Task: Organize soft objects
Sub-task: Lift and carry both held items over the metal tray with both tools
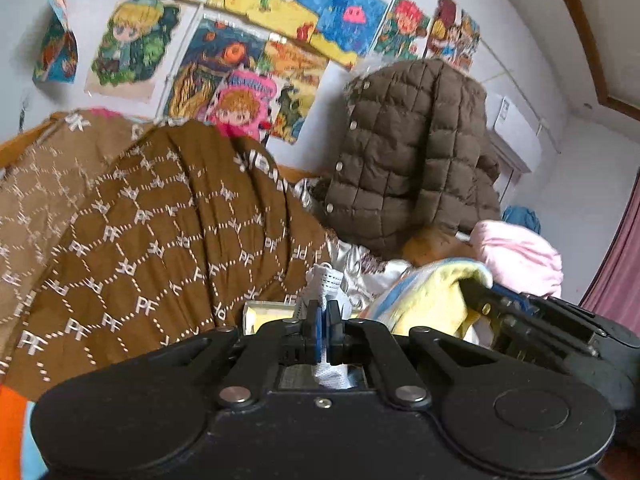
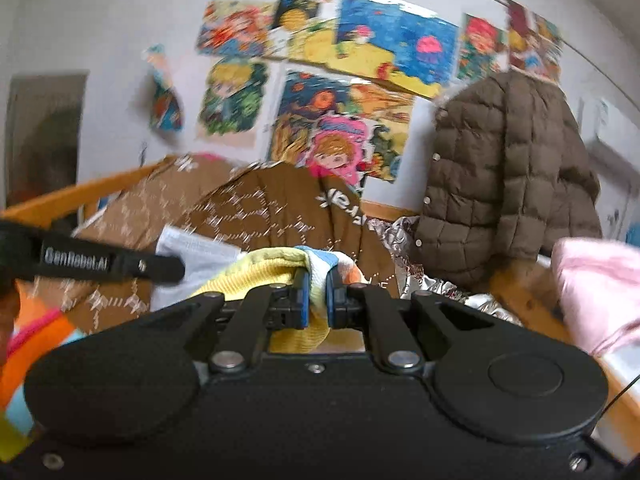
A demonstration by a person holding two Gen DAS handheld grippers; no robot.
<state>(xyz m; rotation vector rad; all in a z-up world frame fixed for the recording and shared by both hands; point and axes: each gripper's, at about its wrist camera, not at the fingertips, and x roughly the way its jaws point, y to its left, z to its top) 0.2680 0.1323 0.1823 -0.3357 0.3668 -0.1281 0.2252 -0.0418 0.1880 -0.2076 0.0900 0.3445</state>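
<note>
You face a wooden-framed bed against the wall. On it lies a brown quilt with a white diamond pattern, heaped high. Beside it sits crinkled silver fabric, then a pink cloth bundle on your right.

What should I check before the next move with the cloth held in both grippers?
1. Left gripper pinching white cloth: ok.
2. Right gripper pinching yellow cloth: ok.
3. Whether both grips hold one item: cannot tell.
4. Grippers apart from each other: ok.
5. Brown quilt not caught in either grip: ok.
6. Landing spot for the cloth: cannot tell.
</note>
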